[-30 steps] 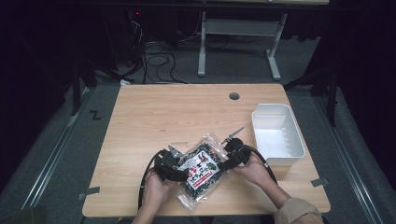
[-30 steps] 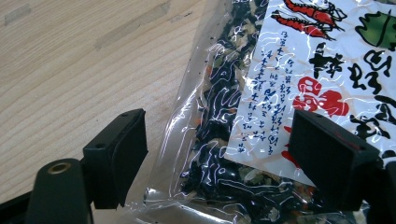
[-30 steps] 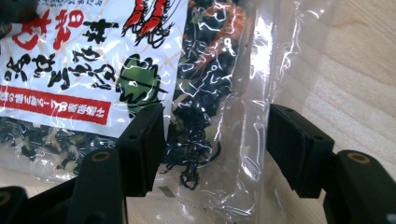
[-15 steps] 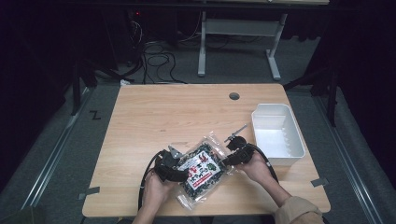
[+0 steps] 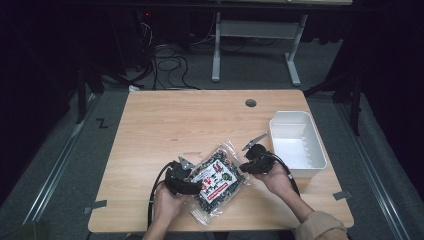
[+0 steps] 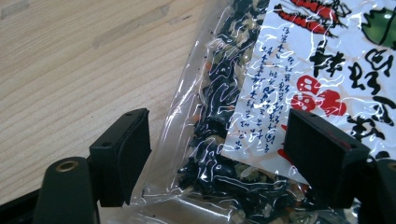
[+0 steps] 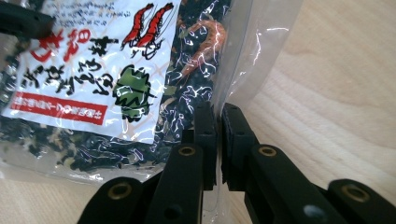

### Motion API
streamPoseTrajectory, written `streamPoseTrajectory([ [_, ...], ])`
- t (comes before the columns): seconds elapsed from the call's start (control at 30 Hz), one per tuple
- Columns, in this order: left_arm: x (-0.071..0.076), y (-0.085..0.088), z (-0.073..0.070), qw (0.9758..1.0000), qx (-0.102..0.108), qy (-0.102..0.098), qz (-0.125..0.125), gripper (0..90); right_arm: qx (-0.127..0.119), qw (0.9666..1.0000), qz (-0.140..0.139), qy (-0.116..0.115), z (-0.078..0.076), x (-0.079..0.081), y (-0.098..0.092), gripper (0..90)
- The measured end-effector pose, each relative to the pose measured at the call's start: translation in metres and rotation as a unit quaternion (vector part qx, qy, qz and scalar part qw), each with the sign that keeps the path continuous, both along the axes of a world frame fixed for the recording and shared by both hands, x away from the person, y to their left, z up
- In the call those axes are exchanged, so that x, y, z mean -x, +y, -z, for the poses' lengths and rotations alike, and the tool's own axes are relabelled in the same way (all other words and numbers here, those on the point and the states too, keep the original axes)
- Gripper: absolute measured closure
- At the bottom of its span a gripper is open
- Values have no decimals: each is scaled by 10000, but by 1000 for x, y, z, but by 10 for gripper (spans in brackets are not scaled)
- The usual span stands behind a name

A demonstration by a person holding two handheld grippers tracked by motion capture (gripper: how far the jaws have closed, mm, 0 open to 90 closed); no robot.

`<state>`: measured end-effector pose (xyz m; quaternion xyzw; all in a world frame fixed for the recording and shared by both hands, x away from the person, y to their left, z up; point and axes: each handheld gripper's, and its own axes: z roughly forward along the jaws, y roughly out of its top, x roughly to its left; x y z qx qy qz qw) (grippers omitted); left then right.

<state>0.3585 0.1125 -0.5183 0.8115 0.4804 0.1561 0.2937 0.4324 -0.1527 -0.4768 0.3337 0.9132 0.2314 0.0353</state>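
Note:
A clear bag of dark dried food with a white and red label [image 5: 217, 180] lies on the wooden table [image 5: 190, 120] near its front edge. My right gripper [image 5: 251, 163] is at the bag's right end. In the right gripper view the bag [image 7: 93, 84] spreads to the left, and my right gripper [image 7: 218, 112] has just been closing and now pinches the bag's clear sealed edge. My left gripper [image 5: 182, 182] is at the bag's left end. Its jaws stand wide apart [image 6: 219, 154] around a corner of the bag [image 6: 261, 93], not pressing on it.
A white plastic bin [image 5: 297, 142] stands at the table's right edge, just behind my right hand. A round cable hole [image 5: 250, 103] is near the table's far edge. Cables and a desk frame lie on the floor beyond.
The right gripper's jaws have closed on the bag's edge. Both hands and the bag stay almost where they were.

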Motion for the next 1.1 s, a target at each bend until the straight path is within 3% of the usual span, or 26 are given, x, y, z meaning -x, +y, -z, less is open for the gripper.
streamPoseTrajectory([
  [0.1,1,0,-1,10000,4,-30,1,244,58,9999,-13,-131,-8,0,-3,875],
  [0.37,2,1,-1,10000,42,-25,-40,258,-152,9988,128,-447,-45,-2,-27,889],
  [0.7,2,1,1,9999,94,52,-11,269,-410,9973,196,-572,-69,-3,-42,893],
  [1.1,1,1,4,9999,61,131,-8,272,-481,9950,102,-871,-98,0,-45,896],
])
